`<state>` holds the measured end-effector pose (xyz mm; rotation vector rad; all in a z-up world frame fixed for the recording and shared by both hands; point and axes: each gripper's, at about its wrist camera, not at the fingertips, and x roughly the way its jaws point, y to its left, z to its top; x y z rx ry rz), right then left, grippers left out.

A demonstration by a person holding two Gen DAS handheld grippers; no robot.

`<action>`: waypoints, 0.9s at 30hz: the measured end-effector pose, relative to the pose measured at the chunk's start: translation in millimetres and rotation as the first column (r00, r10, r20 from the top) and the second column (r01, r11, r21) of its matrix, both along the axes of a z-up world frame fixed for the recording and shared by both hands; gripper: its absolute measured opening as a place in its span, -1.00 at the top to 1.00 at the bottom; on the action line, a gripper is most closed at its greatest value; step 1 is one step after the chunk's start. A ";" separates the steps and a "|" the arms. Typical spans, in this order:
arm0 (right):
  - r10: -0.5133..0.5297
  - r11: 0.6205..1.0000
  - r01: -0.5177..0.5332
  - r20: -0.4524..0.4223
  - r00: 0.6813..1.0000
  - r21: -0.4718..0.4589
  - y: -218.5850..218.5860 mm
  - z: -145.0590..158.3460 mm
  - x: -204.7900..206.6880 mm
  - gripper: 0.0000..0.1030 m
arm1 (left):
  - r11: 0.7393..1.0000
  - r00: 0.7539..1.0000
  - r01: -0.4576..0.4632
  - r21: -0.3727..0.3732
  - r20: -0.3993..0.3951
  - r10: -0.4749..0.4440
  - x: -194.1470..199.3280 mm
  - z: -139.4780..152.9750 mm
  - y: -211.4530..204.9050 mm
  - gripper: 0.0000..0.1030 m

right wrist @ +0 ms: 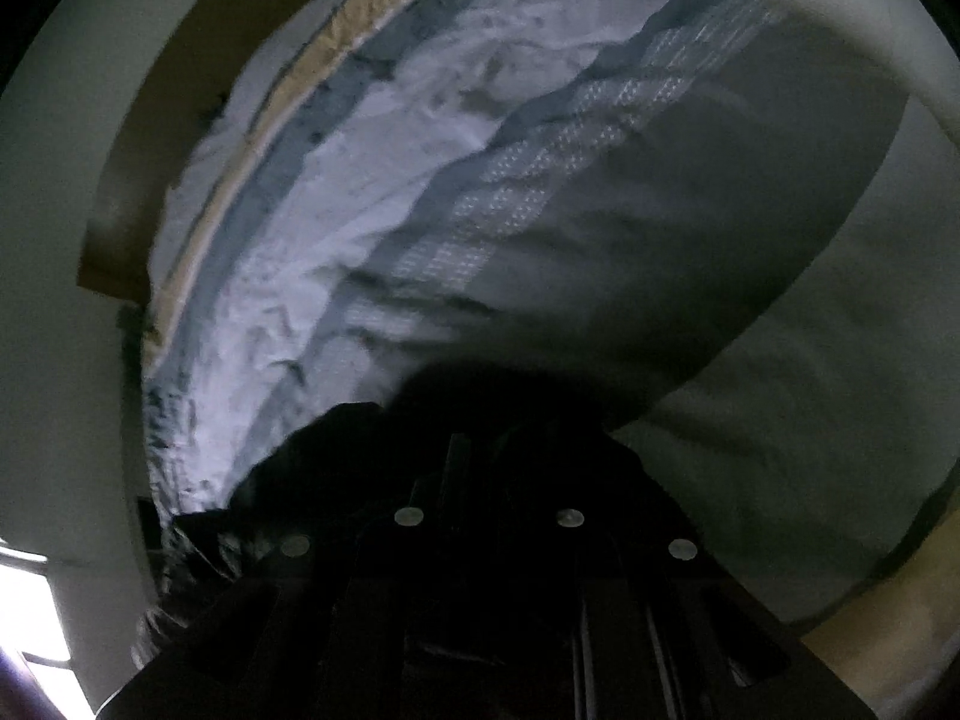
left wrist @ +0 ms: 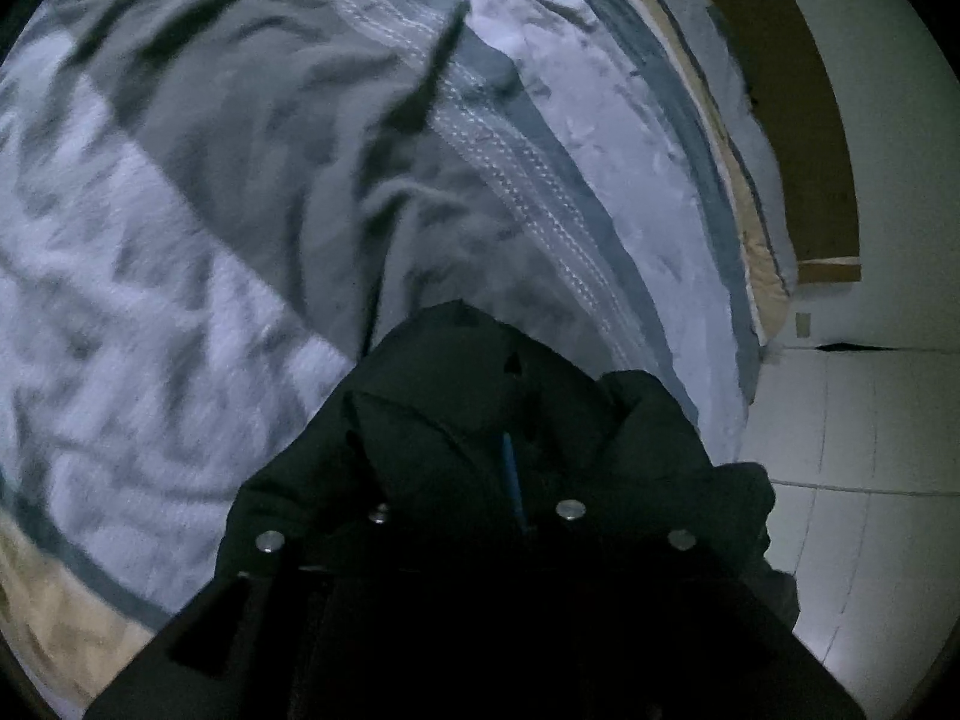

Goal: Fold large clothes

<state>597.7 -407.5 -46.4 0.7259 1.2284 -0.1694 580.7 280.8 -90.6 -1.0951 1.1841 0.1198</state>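
Dark garment (left wrist: pixel 480 420) bunched across both tongs, left tongs (left wrist: pixel 510 480) narrowly parted around it, right tongs (right wrist: pixel 486 480) closed on it, above the striped bed cover (left wrist: pixel 240 180) ahead.

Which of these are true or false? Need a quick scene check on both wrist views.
1. A dark garment is bunched up at the bottom of the left wrist view. True.
2. The blanket is plain red. False: it has grey, white and blue bands.
3. A tiled floor shows beside the blanket in the left wrist view. True.
4. The dark garment lies flat in a neat folded pile far from the cameras. False: it is crumpled right at the cameras in both views.
5. A stitched band runs across the blanket in the right wrist view. True.
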 end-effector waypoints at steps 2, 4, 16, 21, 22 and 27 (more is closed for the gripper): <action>0.010 1.000 -0.011 -0.020 1.000 -0.016 2.4 -11.2 6.2 0.78 | 1.000 1.000 -0.001 -0.010 -0.002 0.001 8.5 -6.7 0.1 0.53; 0.012 1.000 -0.012 -0.034 0.999 -0.020 3.8 -19.3 10.3 0.76 | 0.999 1.000 -0.016 -0.031 -0.011 0.016 14.7 -14.3 0.7 0.50; 0.046 0.999 -0.046 0.044 0.998 0.004 6.1 14.3 16.5 -0.25 | 0.976 0.985 -0.150 -0.157 0.063 0.161 6.5 14.1 31.0 -0.05; 0.088 0.991 -0.078 0.087 0.992 -0.110 10.6 49.1 21.9 -0.45 | 0.989 0.991 -0.115 -0.094 0.056 0.121 13.2 40.6 41.0 -0.05; 0.091 0.990 -0.078 0.105 0.990 -0.117 10.2 58.1 21.8 -0.46 | 0.990 0.991 -0.111 -0.086 0.062 0.116 12.6 44.4 41.9 -0.05; 0.146 0.976 -0.116 0.159 0.976 -0.182 20.2 92.2 8.9 -0.47 | 0.995 0.988 -0.098 -0.017 0.122 0.099 1.0 76.2 45.7 -0.06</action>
